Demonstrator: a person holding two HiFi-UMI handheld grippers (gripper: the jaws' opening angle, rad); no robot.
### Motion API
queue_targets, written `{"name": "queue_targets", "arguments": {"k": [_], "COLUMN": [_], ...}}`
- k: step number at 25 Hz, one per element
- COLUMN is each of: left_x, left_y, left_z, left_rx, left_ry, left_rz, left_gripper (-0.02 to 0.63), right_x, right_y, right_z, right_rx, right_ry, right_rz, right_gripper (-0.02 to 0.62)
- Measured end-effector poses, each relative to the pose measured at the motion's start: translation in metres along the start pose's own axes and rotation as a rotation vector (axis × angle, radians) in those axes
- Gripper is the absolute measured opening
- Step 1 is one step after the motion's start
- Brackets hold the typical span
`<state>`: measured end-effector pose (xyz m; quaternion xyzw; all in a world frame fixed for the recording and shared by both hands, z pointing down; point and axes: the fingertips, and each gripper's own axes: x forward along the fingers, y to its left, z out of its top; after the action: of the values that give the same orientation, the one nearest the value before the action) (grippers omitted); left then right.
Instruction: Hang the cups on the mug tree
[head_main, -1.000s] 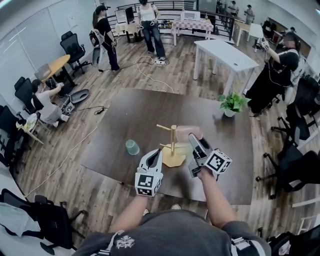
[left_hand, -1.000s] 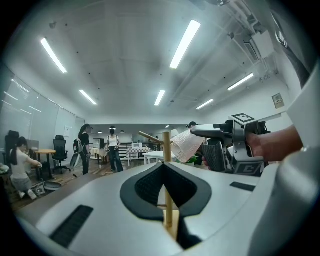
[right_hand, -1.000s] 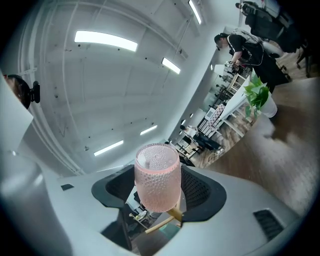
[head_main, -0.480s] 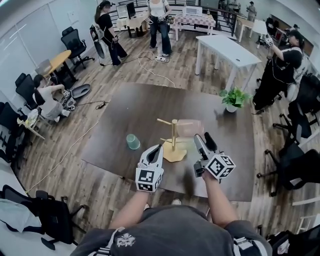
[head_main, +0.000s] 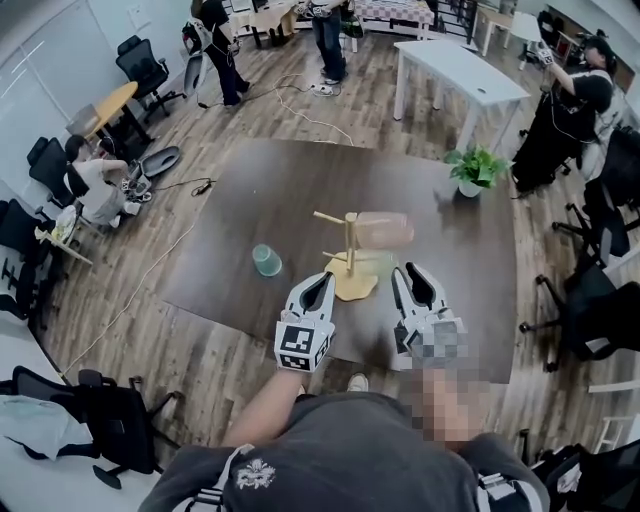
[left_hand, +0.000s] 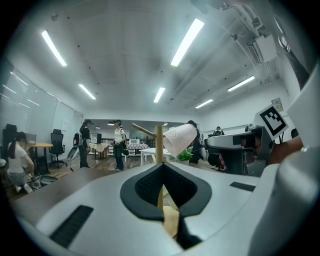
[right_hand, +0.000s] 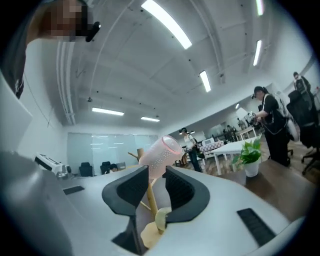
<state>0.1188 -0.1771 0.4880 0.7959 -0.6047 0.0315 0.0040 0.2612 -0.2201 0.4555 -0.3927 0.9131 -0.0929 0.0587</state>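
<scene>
A translucent green plastic cup (head_main: 266, 260) stands alone on the dark brown worktop (head_main: 250, 215), well left of the rest; whether its mouth faces up or down is hard to make out. The left claw (head_main: 319, 281) hovers near the front edge with its tips pressed together and pinching nothing. In its own view, its body hides most of the stand's base, which shows only through the gap between its pads.

Just beyond stands the pale wooden mug tree (head_main: 350, 250). A pink ribbed plastic cup (head_main: 385, 229) hangs tilted on its upper right peg, while the left pegs are bare.

The right claw (head_main: 416, 283) is closing with a gap left and nothing between its pads. The pink cup sits beyond its tips, apart from them. A small potted green plant (head_main: 472, 170) stands at the far right corner.
</scene>
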Motion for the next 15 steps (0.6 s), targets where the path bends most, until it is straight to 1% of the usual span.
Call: {"name": "queue_targets", "arguments": {"k": [2,4,6,9,13,15], "left_x": [-0.001,0.000,-0.001,-0.009,-0.022,-0.026], "left_y": [-0.001,0.000,0.000,0.002,0.008,0.012], "left_z": [0.002,0.002,0.000,0.002,0.010,0.013], "left_rx": [-0.003,-0.019,-0.036,-0.055,-0.087,-0.084], "left_ry": [-0.003,-0.007,-0.011,-0.032,-0.085,-0.093], "left_rz": [-0.009,-0.024,-0.047,-0.080,-0.119,-0.132], "left_gripper": [0.008,0.008,0.007,0.007,0.008,0.007], "right_x": [-0.002,-0.002,-0.004,-0.007,-0.010,-0.008], "right_y": [0.005,0.010,0.014,0.024,0.041,0.052], "right_z": [0.002,0.001,-0.003,-0.012,-0.014,-0.013], "right_rx": [-0.101,-0.207,-0.281,-0.318,-0.298,-0.307], "right_ry": [0.005,0.021,0.037,0.054,0.040,0.033], "right_rz": [-0.025,-0.052,-0.075,-0.089,-0.092,-0.092], "right_gripper": [0.080,0.052,0.041,0.037,0.037,0.037]}}
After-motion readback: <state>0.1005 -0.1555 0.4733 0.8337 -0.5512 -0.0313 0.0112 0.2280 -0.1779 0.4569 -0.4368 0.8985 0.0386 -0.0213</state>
